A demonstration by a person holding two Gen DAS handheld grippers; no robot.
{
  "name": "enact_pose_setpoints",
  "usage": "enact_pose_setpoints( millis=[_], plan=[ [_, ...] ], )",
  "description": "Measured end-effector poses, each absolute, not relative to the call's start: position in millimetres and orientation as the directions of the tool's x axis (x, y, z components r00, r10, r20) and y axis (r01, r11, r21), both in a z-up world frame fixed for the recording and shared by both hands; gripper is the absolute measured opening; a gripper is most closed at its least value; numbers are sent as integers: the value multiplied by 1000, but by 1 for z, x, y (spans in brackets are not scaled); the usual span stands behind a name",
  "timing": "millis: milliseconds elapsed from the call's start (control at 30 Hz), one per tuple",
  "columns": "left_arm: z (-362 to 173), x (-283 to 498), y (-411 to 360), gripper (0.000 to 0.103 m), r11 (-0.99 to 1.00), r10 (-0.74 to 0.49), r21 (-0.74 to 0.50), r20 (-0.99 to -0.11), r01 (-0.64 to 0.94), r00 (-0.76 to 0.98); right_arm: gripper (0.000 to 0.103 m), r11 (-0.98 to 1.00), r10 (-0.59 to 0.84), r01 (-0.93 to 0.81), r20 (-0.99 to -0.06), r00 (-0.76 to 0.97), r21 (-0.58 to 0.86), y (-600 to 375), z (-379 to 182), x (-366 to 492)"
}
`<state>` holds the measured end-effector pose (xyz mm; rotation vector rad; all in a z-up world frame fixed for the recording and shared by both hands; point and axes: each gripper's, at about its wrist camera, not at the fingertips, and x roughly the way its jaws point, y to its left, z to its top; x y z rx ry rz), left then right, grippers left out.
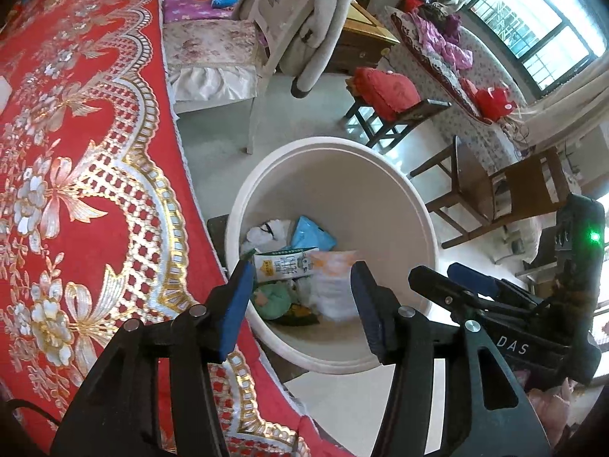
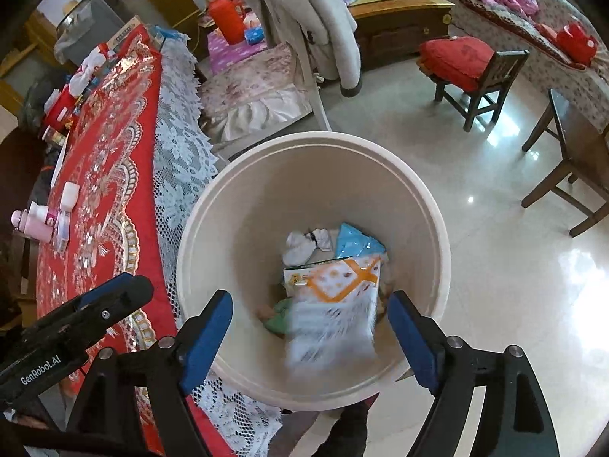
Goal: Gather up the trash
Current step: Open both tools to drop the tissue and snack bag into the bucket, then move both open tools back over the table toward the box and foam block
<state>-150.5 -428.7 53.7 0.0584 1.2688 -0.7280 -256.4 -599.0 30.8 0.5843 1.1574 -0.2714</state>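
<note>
Both tools [image 1: 302, 285] [image 2: 310, 320] gape, tilted down over bin [image 2: 243, 198]

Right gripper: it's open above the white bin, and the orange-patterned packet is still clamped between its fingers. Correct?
Not quite. The right gripper is open above the white bin, but the orange-patterned packet is not clamped: the right wrist view shows it blurred between the spread fingers, touching neither, over the trash already in the bin.

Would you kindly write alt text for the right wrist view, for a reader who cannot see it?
The open right gripper hangs over a round cream plastic bin, where a blurred white-and-orange patterned wrapper sits above other trash. The red-and-gold embroidered tablecloth lies left, the left gripper at the lower left.
</note>
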Motion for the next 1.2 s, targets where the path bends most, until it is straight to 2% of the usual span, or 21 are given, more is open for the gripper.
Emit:
enact_pose_setpoints(
  millis=[733,1200],
  plan=[
    [76,-114,-334,52,877,-391,-265,-878,400,275,82,916,122,312,-916,383,252,-521,45,-185],
    [82,-51,-198,52,953,-297,-246,-882,179,366,82,958,188,133,-907,377,254,-423,48,-105]
  ],
)
